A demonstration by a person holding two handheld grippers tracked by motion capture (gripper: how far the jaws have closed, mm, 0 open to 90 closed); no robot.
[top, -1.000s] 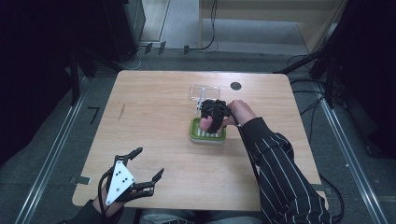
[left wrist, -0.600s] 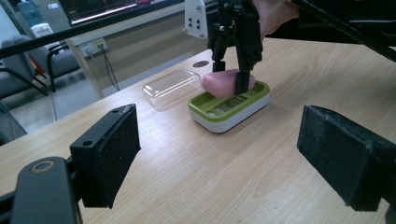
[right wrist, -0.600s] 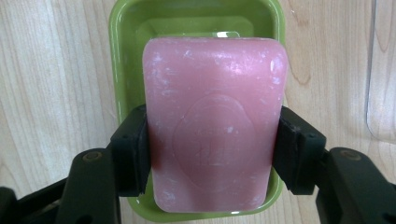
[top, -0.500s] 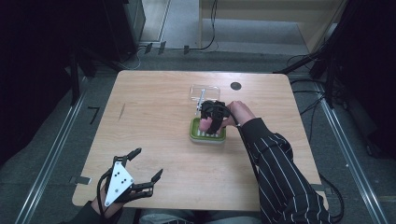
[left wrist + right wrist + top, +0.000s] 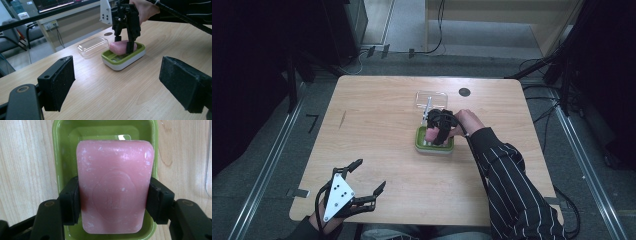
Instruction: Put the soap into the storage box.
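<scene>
A pink soap bar [image 5: 113, 187] is clamped between the two pads of my right gripper [image 5: 113, 202], which is shut on its long sides. The bar sits low in the green soap dish [image 5: 65, 150]; I cannot tell whether it rests on the dish floor. In the high view the right gripper [image 5: 438, 131] points down over the dish [image 5: 434, 148] at mid-table, with the soap [image 5: 430, 134] under it. My left gripper [image 5: 371, 173] stands open with nothing in it near the table's front left. Its own view looks across at the soap [image 5: 121, 47] in the dish [image 5: 125, 59].
A clear plastic lid [image 5: 432, 99] lies just beyond the dish, and it appears as the lid [image 5: 92, 45] in the left gripper view. A small black round mark [image 5: 464, 92] sits on the table near the far edge. Bare wood surrounds the left gripper.
The right gripper with the soap has shifted slightly lower over the dish. The left gripper has stayed where it was.
</scene>
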